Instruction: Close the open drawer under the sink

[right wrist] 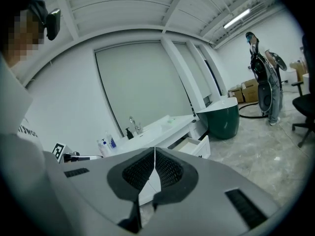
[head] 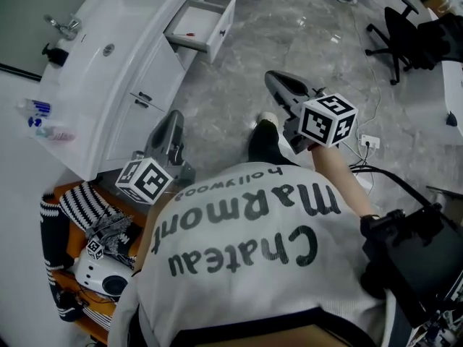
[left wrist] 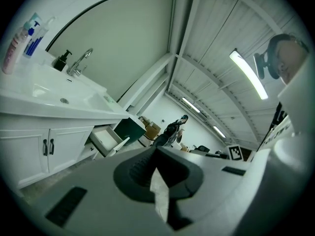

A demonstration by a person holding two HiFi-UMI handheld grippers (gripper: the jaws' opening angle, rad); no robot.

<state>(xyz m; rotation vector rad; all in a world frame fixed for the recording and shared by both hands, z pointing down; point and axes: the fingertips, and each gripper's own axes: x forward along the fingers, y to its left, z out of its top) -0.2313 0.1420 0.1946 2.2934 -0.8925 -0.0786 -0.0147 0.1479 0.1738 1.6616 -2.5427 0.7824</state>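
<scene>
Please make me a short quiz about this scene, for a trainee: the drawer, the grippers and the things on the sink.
1. True or false: the drawer is pushed fully in.
2. The right gripper has its jaws: A) wide apart; B) together, with nothing between them; C) clamped on a handle.
3. Fill in: the black pump bottle stands beside the ____.

Key: 1 false, it stands open. 2 B. 3 faucet.
</scene>
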